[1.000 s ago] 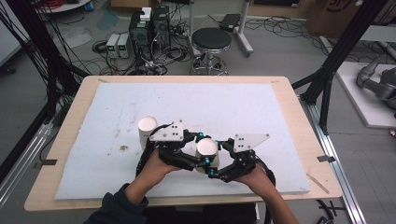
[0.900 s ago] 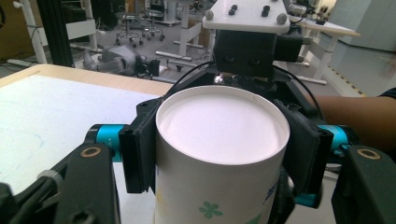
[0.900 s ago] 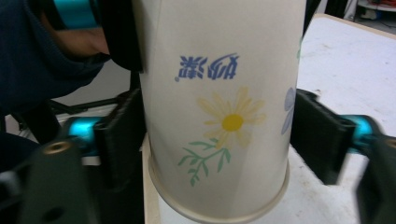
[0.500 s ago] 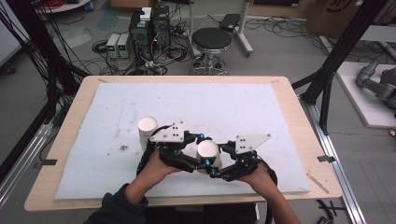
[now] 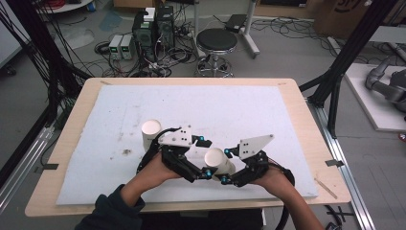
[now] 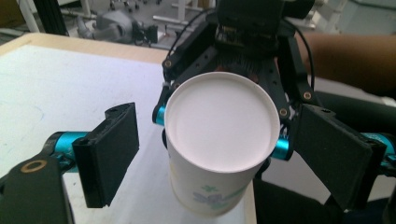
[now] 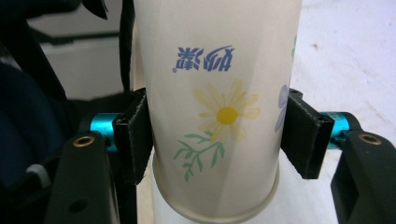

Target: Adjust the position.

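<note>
Flowered paper cup (image 5: 218, 160), near the desk's (image 5: 287, 103) front edge, sits tilted and clamped in my right tool (image 5: 229, 165), base toward my left tool (image 5: 203, 157), whose wide-spread jaws flank it empty.

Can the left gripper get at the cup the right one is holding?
Probably yes: the left gripper is open with the cup already between its jaws, nothing blocking, while the right gripper clamps it.
</note>
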A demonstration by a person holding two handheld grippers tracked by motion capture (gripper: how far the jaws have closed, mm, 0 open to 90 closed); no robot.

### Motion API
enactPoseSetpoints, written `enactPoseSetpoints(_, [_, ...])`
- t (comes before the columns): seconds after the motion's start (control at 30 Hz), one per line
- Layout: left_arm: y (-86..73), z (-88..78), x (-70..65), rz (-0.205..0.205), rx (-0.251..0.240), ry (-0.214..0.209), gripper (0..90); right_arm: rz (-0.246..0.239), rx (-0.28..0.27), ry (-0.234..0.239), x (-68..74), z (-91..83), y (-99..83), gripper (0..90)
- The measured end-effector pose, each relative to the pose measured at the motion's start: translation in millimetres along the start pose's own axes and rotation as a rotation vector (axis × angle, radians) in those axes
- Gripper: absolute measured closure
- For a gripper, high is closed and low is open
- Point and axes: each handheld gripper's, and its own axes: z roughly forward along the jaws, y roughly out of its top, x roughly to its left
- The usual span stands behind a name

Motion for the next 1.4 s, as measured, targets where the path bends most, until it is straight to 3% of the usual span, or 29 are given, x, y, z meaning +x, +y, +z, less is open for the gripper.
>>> enactPoseSetpoints(0.17, [3.9,2.7,0.7,0.020,0.063,-0.015,14.7,-0.033,0.075,0.002,-1.5,-0.9,7.6,34.6])
enactPoseSetpoints(0.47, [7.3,8.4,1.4,0.043,0.161,-0.031,15.9,-0.061,0.137,0.014,-1.9,1.2,13.1,34.5])
enactPoseSetpoints(0.57, [8.3,10.0,2.5,0.043,0.187,-0.036,16.4,-0.078,0.183,0.021,-2.1,2.3,15.7,34.5])
enactPoseSetpoints(0.9, [8.6,17.6,2.6,0.051,0.246,-0.043,19.8,-0.126,0.320,0.025,1.9,7.1,29.4,34.4])
enactPoseSetpoints(1.1, [7.4,20.5,2.3,0.047,0.259,-0.062,26.5,-0.131,0.347,0.029,2.9,8.3,29.6,34.2])
enactPoseSetpoints(1.23, [5.8,21.5,2.9,0.060,0.266,-0.082,33.9,-0.125,0.356,0.028,2.7,9.0,28.8,34.2])
enactPoseSetpoints(1.4, [4.2,23.2,2.5,0.079,0.286,-0.079,36.2,-0.127,0.388,0.036,2.1,10.1,28.9,34.4])
